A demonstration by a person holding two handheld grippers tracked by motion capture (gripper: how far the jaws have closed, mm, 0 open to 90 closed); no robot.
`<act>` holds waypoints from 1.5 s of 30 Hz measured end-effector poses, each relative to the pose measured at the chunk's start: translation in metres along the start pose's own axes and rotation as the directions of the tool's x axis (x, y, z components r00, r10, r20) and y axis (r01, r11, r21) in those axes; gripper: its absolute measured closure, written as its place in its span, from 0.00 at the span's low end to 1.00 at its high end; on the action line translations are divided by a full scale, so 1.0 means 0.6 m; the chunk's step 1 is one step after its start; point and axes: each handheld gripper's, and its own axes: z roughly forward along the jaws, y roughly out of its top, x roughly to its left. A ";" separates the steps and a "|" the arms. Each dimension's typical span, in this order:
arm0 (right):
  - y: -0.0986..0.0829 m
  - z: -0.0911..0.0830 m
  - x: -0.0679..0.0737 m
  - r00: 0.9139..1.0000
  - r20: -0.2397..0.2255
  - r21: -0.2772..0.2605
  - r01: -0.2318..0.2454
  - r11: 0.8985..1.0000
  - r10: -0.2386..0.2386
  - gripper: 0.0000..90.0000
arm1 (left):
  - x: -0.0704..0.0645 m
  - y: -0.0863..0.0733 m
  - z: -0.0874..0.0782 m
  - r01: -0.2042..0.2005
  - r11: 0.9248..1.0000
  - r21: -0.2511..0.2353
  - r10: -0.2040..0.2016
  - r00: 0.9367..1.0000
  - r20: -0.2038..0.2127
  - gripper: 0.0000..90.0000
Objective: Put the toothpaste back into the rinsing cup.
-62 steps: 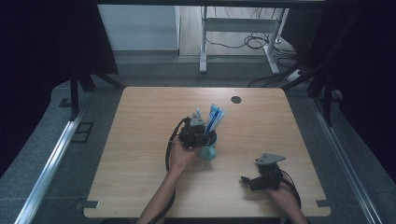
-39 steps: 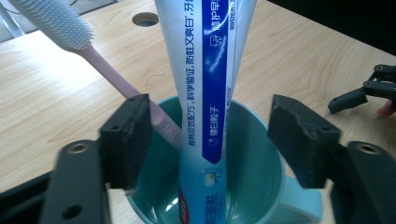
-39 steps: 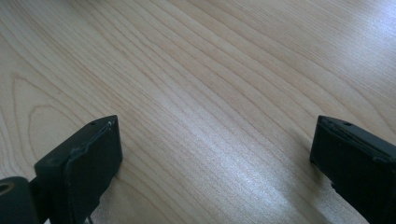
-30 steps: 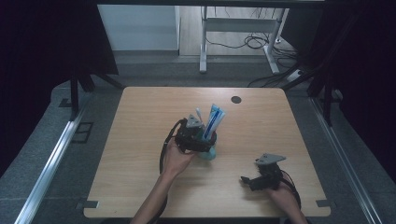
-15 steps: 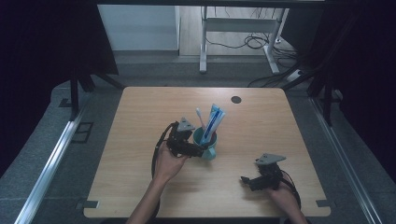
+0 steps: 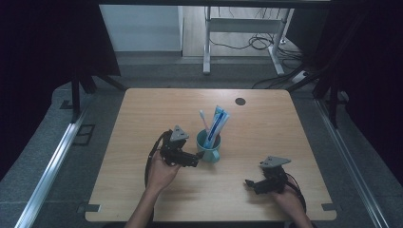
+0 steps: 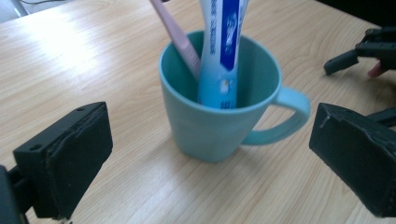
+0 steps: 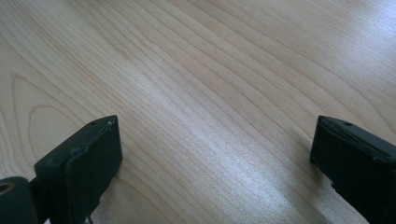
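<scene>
Teal mug (image 7: 219, 116) just ahead of the wide-open left claw (image 7: 210, 163)
Handle points toward its right jaw; toothpaste tube (image 7: 223, 51) stands upright inside.

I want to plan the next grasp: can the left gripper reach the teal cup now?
Probably yes: the left gripper is open, its jaws stand either side of the teal cup, and nothing lies between them.
</scene>
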 end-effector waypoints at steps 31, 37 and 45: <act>0.000 0.000 0.001 1.000 0.000 0.001 -0.004 1.000 0.004 0.02 | 0.036 -0.131 -0.025 0.079 0.996 0.052 -0.075 0.994 -0.082 0.00; 0.000 0.000 0.000 1.000 0.000 0.000 -0.003 1.000 0.003 0.02 | 0.035 -0.152 -0.020 0.085 0.993 0.077 -0.078 0.993 -0.092 0.00; 0.000 0.000 0.000 1.000 0.000 0.000 -0.003 1.000 0.003 0.02 | 0.029 -0.171 -0.004 0.067 0.989 0.132 -0.053 0.993 -0.107 0.00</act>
